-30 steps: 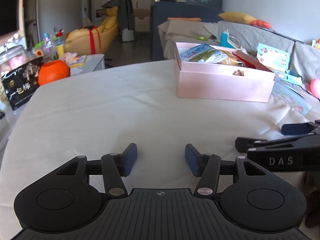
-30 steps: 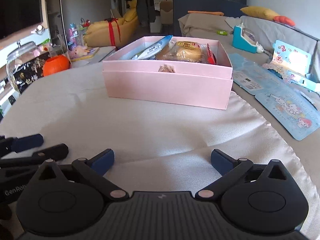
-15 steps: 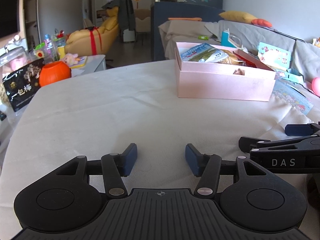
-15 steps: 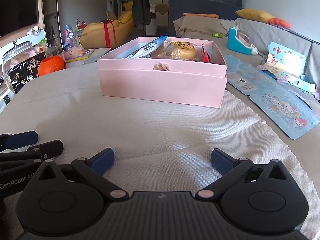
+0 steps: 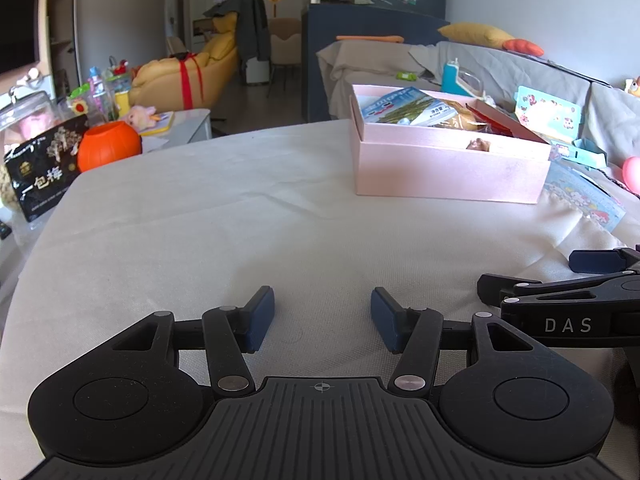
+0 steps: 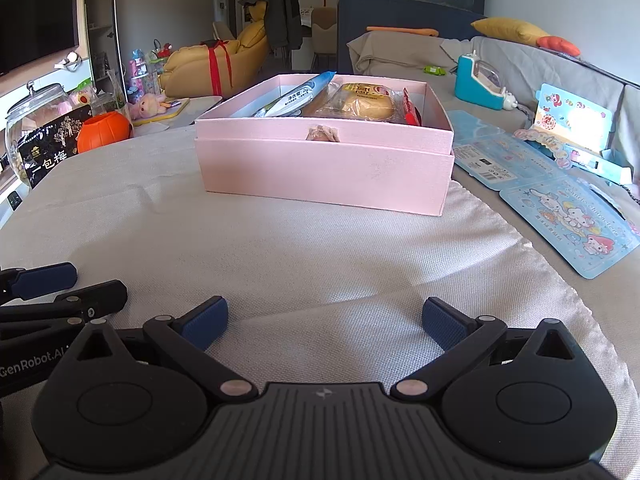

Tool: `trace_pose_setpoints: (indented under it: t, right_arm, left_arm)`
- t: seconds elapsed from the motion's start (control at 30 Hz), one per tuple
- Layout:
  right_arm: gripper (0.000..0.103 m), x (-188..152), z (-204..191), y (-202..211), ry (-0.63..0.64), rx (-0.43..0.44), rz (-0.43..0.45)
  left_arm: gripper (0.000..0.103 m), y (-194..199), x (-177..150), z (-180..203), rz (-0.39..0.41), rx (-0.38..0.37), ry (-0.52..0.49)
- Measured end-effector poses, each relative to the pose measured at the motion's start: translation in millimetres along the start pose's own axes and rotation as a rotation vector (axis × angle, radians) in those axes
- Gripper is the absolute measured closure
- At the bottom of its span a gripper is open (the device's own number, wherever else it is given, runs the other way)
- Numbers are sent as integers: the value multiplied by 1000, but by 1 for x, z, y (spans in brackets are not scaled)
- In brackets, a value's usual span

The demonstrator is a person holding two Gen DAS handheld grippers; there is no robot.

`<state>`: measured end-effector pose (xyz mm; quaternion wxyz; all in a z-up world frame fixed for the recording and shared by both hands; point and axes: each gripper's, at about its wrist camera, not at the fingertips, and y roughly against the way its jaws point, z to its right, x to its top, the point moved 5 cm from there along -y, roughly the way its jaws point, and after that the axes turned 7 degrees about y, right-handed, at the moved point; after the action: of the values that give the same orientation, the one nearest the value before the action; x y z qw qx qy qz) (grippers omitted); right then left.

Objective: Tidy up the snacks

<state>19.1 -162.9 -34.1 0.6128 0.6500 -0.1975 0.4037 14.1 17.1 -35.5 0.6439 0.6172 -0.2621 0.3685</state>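
Note:
A pink box (image 6: pixel 324 168) stands on the cloth-covered table (image 6: pixel 280 264), ahead of both grippers; it also shows in the left wrist view (image 5: pixel 448 168). It holds a blue-white snack packet (image 6: pixel 298 96), a wrapped bun (image 6: pixel 352 106) and a red packet (image 6: pixel 412 114). My left gripper (image 5: pixel 322 318) is open and empty, low over the cloth. My right gripper (image 6: pixel 325 322) is wide open and empty, beside it. Each gripper shows at the edge of the other's view.
Blue cartoon cards (image 6: pixel 560 208) and a teal toy (image 6: pixel 478 82) lie on the grey sofa to the right. An orange pumpkin cup (image 5: pixel 108 150), a black snack bag (image 5: pixel 40 176) and a glass jar (image 6: pixel 36 120) stand past the table's left edge.
Both grippers have drifted slightly; the box sits a little differently in each view. Both grippers stay open and empty.

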Motion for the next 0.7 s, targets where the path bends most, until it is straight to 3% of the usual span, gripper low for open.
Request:
trace_pose_setpoints:
  t: [0.7]
  right_arm:
    - [0, 1, 0, -1, 8, 4, 1]
  left_arm:
    - [44, 0, 0, 0, 0, 0, 0]
